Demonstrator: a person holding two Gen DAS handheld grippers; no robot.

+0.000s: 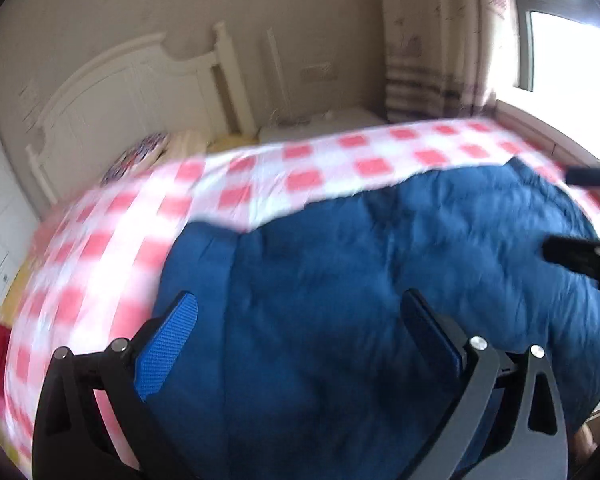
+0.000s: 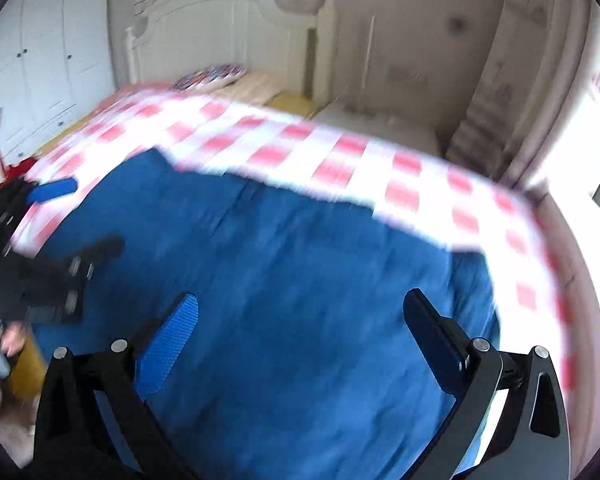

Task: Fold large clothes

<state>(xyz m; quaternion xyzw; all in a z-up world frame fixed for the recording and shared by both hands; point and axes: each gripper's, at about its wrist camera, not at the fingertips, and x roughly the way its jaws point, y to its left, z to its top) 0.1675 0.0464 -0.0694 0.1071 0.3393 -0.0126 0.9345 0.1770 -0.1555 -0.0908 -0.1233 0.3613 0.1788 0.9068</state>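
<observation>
Over bed (image 1: 100,240), I hold both tongs above blue garment (image 1: 340,260), spread flat on pink-and-white checked sheet (image 2: 340,148). Left gripper (image 1: 300,320) fingers apart, nothing between them. Right gripper (image 2: 300,320) likewise wide apart, empty, over garment's middle. White headboard (image 2: 220,28) behind; patterned pillow (image 2: 210,76) near it. Both views motion-blurred.

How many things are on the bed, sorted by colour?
Blue: 1, the big blue padded garment
Pink and white: 1, the checked cloth under it
Patterned: 1, the round pillow by the headboard
Total: 3
</observation>
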